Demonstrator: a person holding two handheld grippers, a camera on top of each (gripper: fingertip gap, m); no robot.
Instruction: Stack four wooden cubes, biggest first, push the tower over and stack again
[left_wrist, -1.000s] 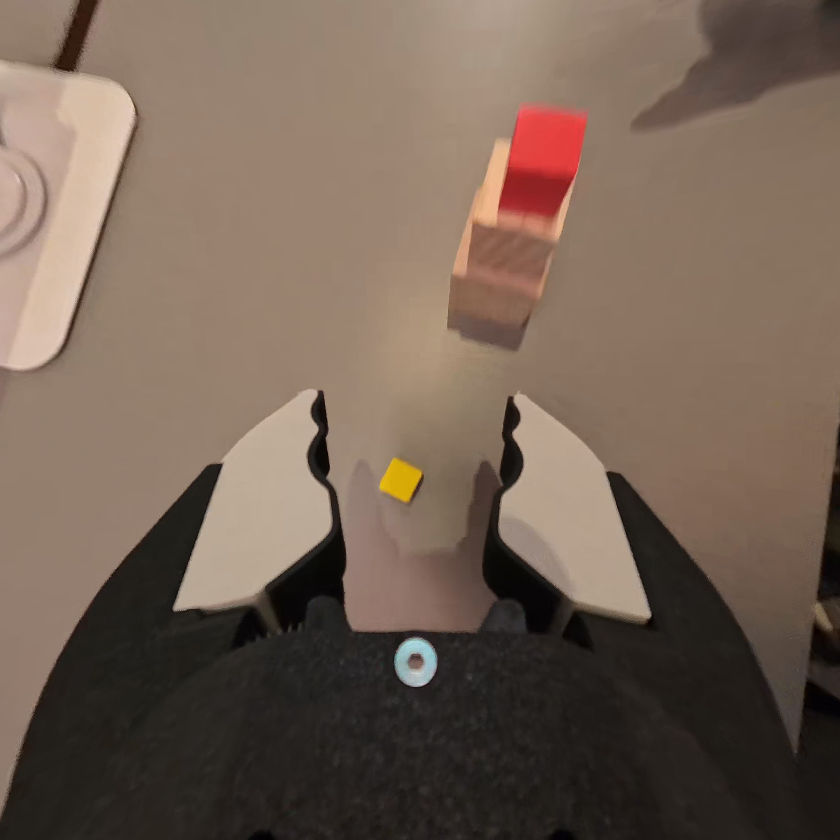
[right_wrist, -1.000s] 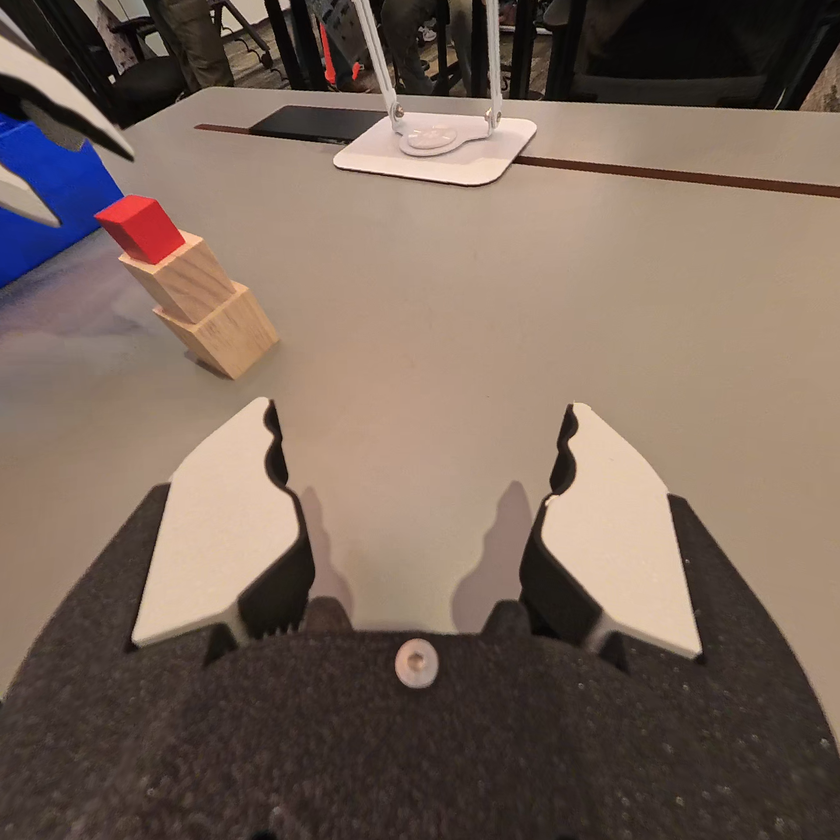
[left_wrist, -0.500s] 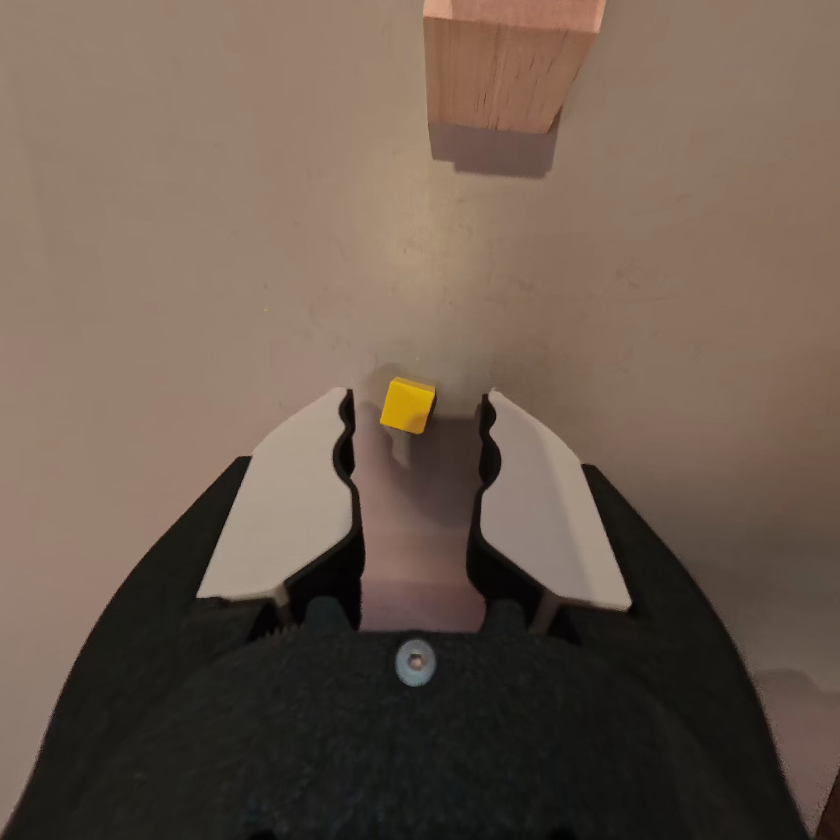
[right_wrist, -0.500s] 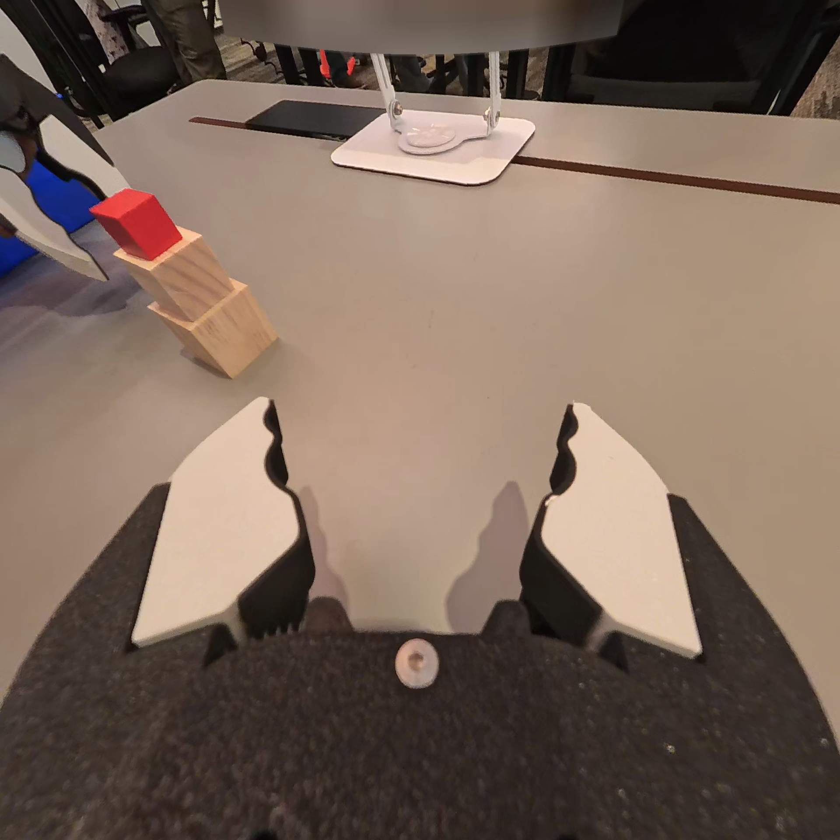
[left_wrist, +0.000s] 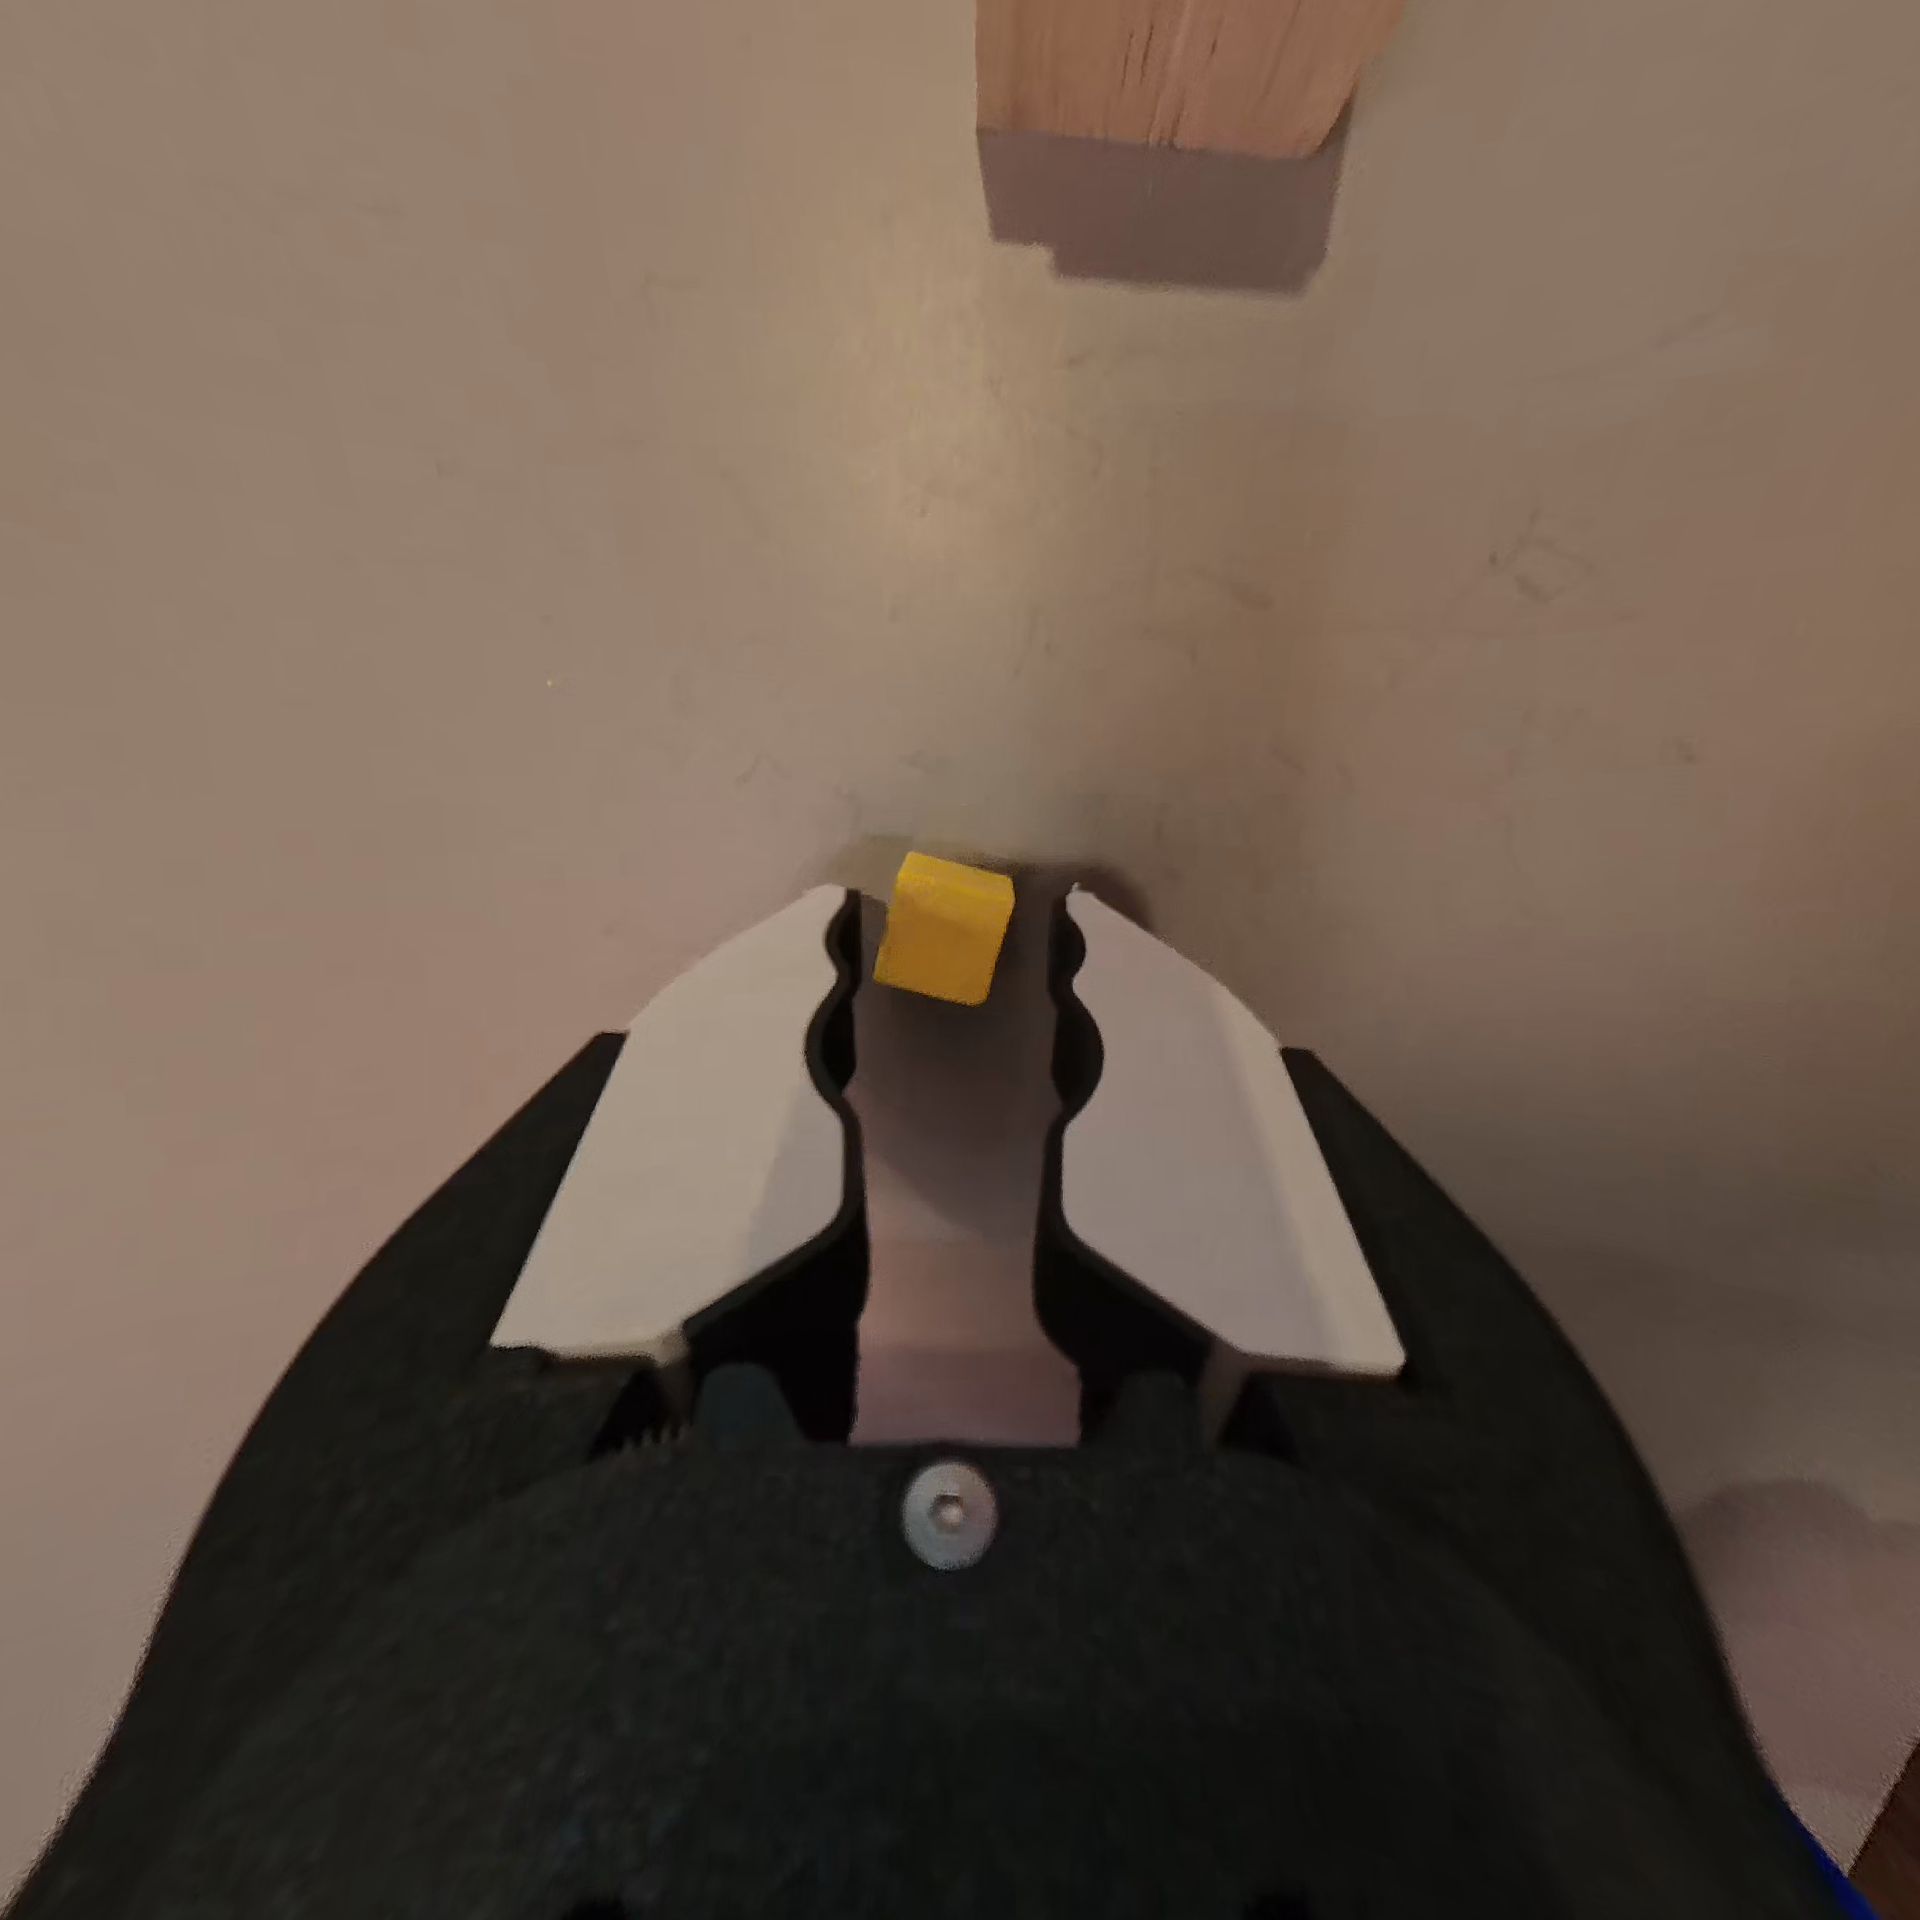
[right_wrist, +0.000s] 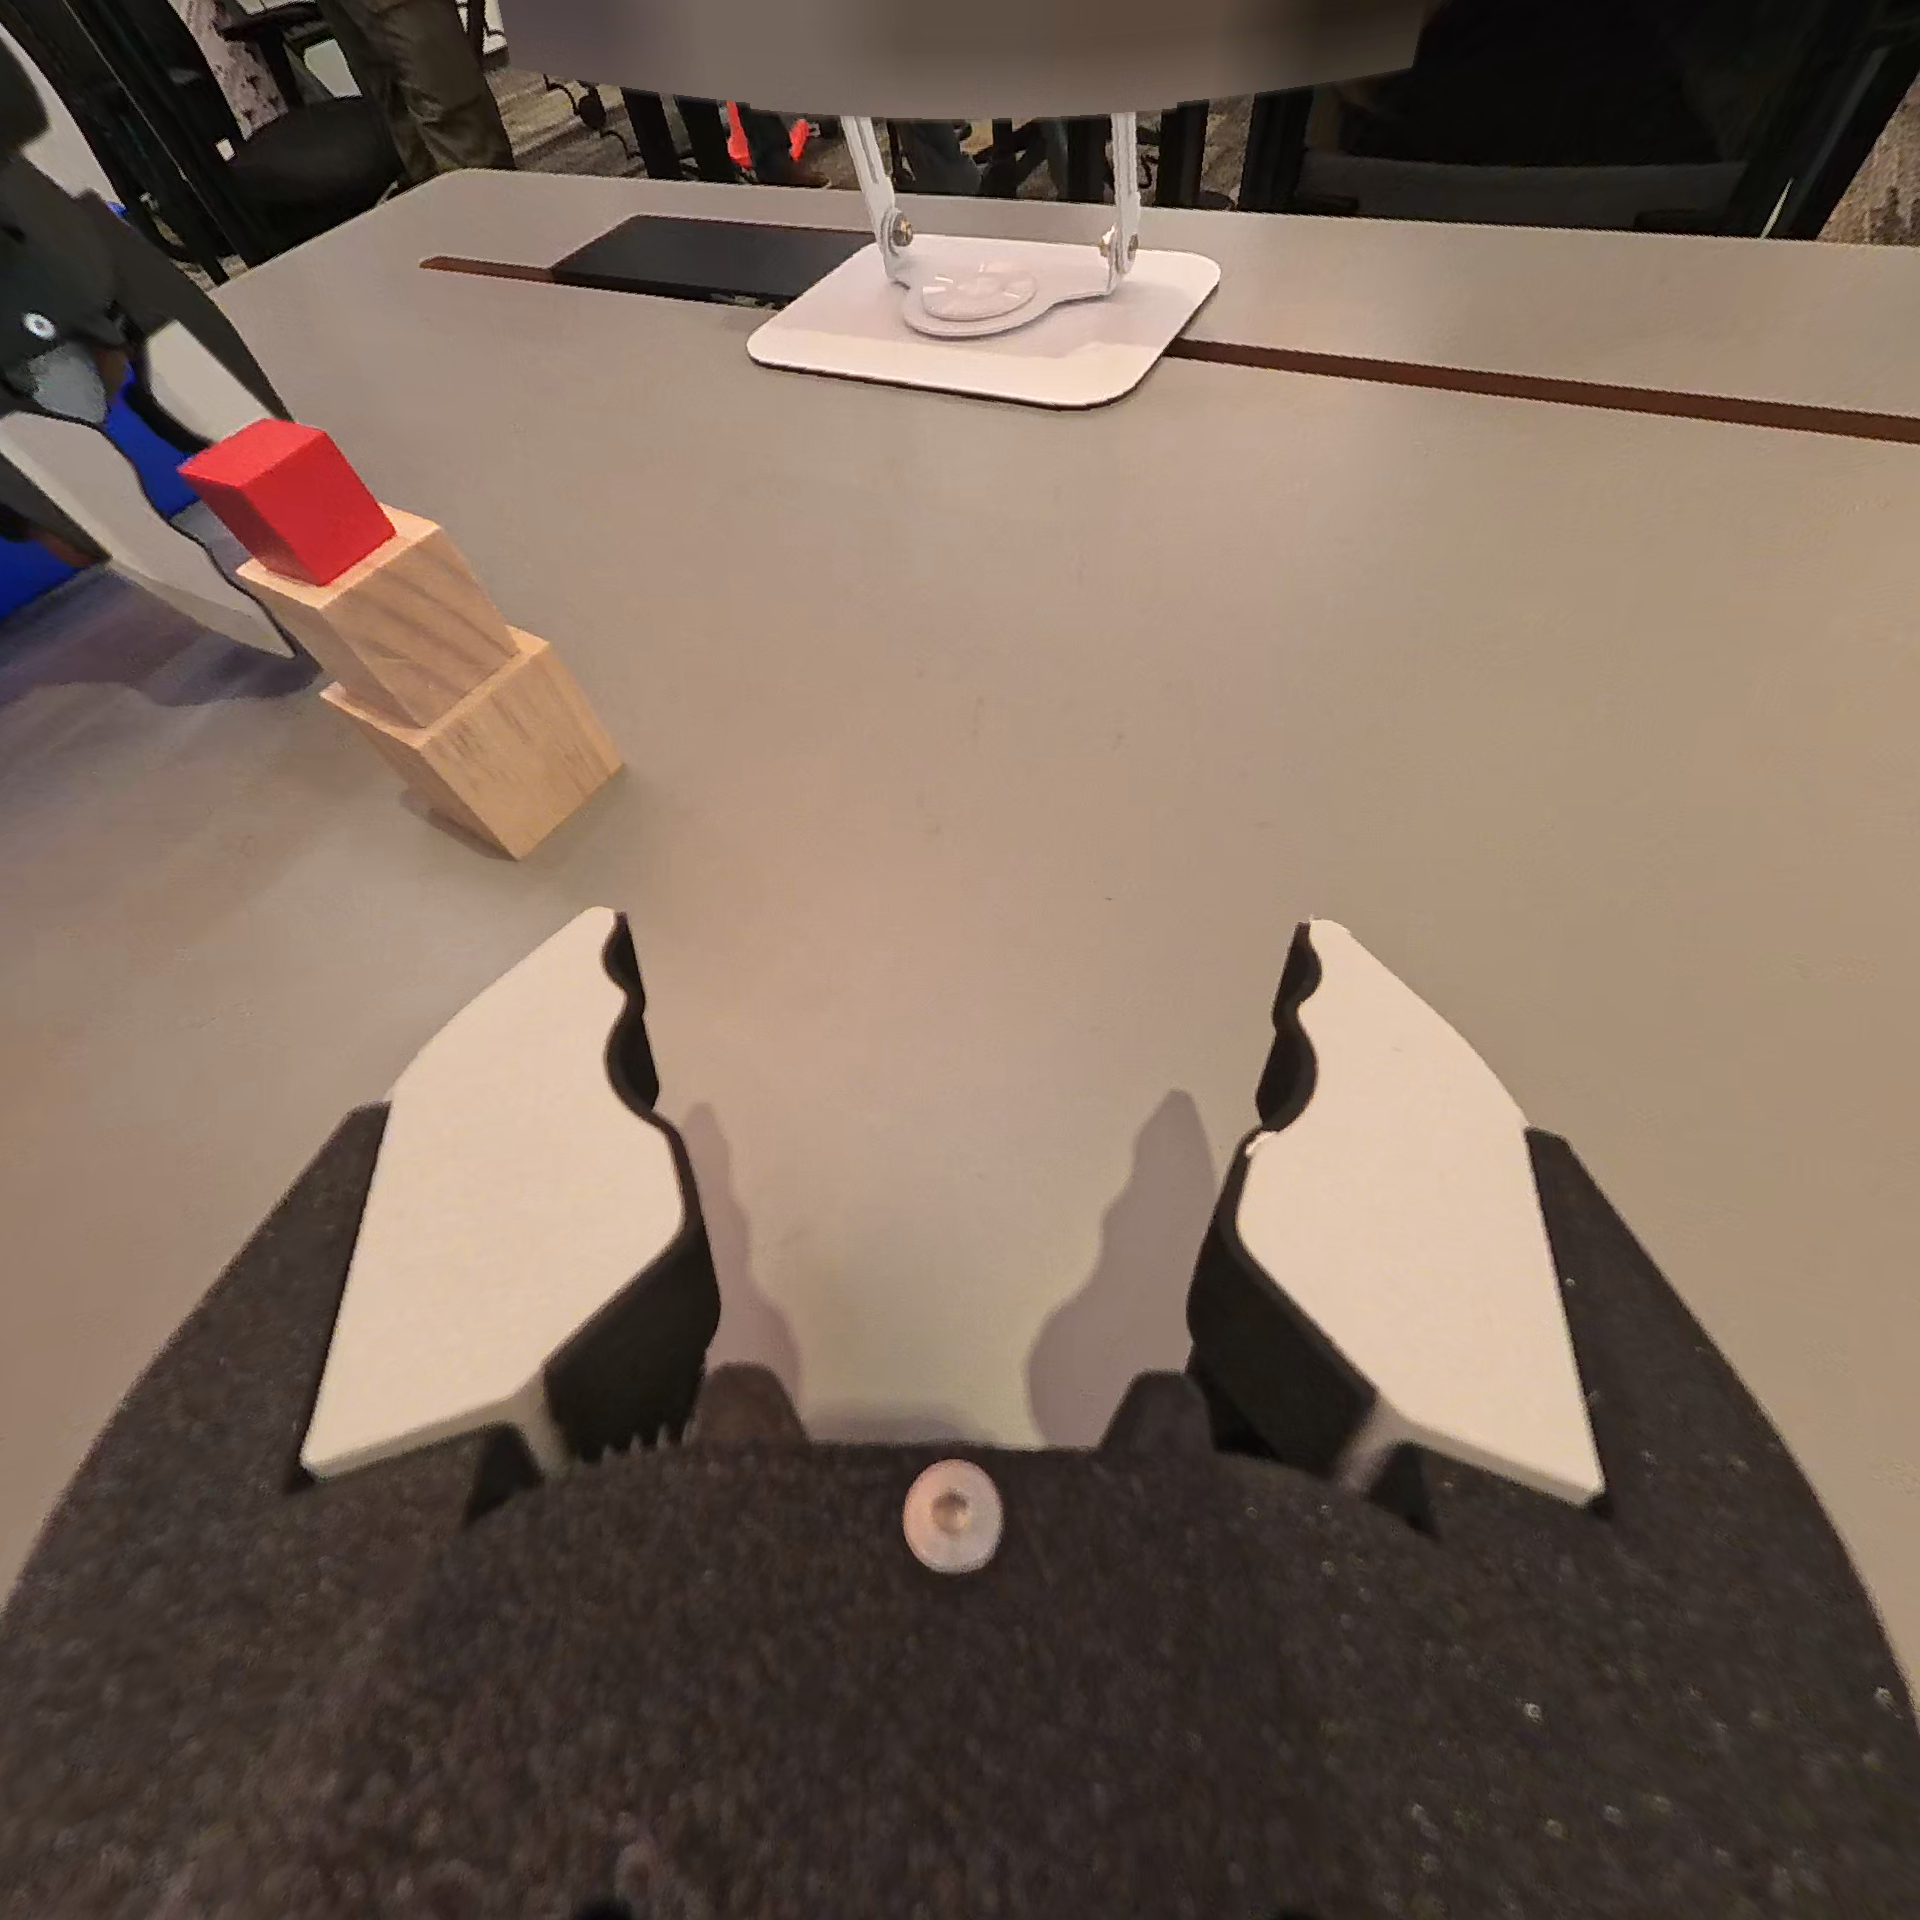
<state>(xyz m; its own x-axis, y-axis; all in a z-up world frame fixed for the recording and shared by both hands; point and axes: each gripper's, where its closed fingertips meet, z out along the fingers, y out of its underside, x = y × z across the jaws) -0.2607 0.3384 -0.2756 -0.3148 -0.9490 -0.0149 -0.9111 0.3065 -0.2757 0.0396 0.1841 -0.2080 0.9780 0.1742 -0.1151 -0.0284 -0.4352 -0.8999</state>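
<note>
Left wrist view: left tongs narrow around yellow cube, contact unclear; right tongs wide.

small cube between left tool tips | three-cube stack ahead on tabletop | right tool right of stack

Four cubes are counted: two plain wooden cubes, the larger cube and the mid-sized cube, one red cube and one small yellow cube. Two grippers are seen, each with two fingers. One white stand base is counted on one tabletop.
</note>
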